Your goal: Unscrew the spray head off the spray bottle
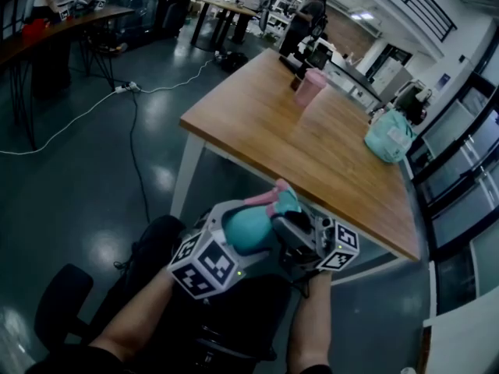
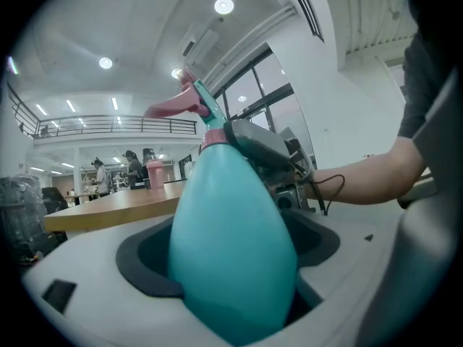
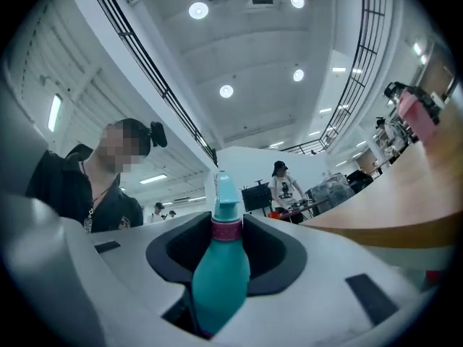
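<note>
A teal spray bottle (image 1: 248, 228) with a pink collar (image 3: 226, 230) and a pink trigger (image 2: 170, 107) is held over the person's lap, below the table's near edge. My left gripper (image 1: 238, 240) is shut on its wide body (image 2: 231, 244), which fills the space between the jaws. My right gripper (image 1: 295, 228) is closed round the bottle's upper part (image 3: 221, 280), just below the collar. The teal spray head (image 3: 226, 194) sticks out beyond its jaws. In the left gripper view the right gripper's dark jaw part (image 2: 262, 147) lies against the bottle's shoulder.
A wooden table (image 1: 312, 154) stands ahead with a pink cup (image 1: 312, 86) and a teal bag (image 1: 389, 137) on it. Cables (image 1: 132, 123) run over the dark floor at left. A black chair (image 1: 58, 306) is at lower left. People stand at desks far back.
</note>
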The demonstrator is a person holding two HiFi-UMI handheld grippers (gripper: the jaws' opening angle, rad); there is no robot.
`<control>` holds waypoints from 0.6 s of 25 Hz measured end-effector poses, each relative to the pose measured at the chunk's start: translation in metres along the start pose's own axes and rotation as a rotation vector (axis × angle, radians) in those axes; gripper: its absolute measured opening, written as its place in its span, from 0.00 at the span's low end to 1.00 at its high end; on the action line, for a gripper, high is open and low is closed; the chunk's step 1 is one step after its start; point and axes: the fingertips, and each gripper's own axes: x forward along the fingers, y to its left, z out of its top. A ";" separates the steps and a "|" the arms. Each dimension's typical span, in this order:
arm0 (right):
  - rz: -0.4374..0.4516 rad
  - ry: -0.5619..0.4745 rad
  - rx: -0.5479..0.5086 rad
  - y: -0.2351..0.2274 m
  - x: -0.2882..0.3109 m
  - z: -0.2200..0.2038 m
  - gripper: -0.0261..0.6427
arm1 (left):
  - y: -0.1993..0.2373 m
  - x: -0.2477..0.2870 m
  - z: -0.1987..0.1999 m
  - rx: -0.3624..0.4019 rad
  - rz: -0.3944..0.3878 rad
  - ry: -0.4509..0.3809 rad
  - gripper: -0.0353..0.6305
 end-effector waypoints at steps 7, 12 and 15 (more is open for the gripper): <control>-0.118 -0.014 -0.042 -0.001 0.004 0.007 0.26 | 0.006 0.001 0.005 -0.037 0.026 -0.039 0.70; -0.360 -0.133 -0.055 0.006 0.006 0.018 0.26 | 0.019 -0.006 0.011 -0.070 0.083 -0.076 0.70; -0.514 -0.127 -0.087 0.012 0.013 0.018 0.26 | 0.024 -0.009 0.011 -0.070 0.111 -0.066 0.70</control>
